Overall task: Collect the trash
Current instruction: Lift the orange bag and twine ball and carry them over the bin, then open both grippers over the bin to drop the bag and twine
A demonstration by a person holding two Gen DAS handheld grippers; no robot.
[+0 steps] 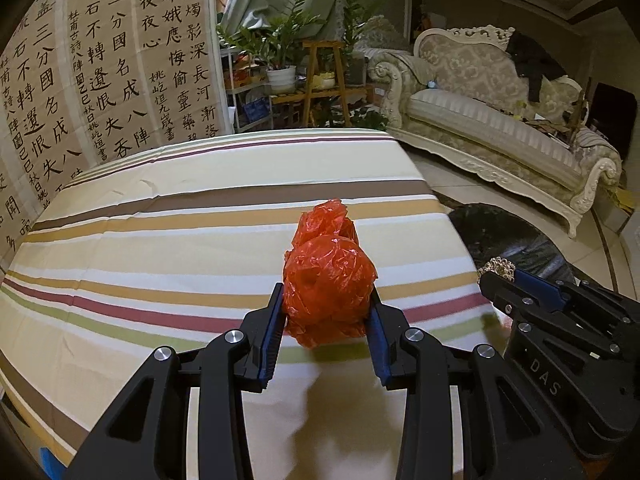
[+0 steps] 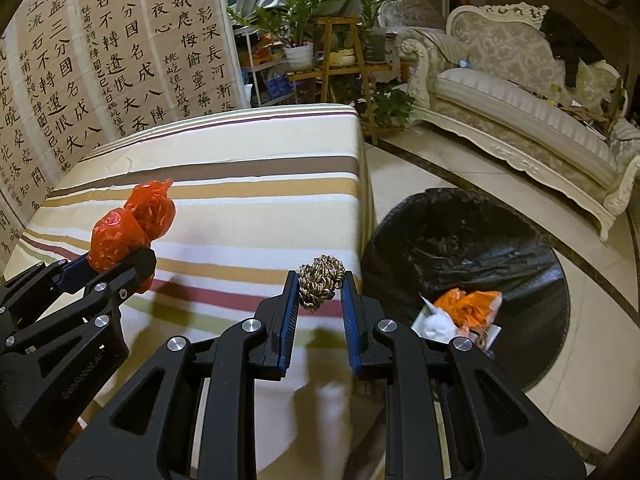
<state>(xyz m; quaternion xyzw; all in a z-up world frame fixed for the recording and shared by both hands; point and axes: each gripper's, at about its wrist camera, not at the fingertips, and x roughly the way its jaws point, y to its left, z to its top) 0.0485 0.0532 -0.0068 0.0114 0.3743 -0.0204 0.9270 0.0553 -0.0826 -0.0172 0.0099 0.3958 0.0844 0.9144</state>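
Note:
My left gripper [image 1: 327, 300] is shut on a crumpled red plastic bag [image 1: 328, 276] and holds it above the striped tablecloth [image 1: 160, 216]. The bag also shows in the right wrist view [image 2: 128, 226], held in the left gripper [image 2: 120, 264]. My right gripper [image 2: 320, 284] is shut on a small brown and gold twisted wad [image 2: 320, 282] near the table's right edge. That wad and the right gripper [image 1: 500, 276] show at the right of the left wrist view. A black-lined trash bin [image 2: 460, 240] stands on the floor right of the table, with orange and white trash [image 2: 460, 312] inside.
The striped table [image 2: 240, 184] fills the middle. A calligraphy screen [image 1: 100, 60] stands behind it on the left. Potted plants on a wooden stand [image 1: 320, 76] are at the back. An ornate sofa [image 1: 500, 120] is at the right across the tiled floor [image 2: 440, 168].

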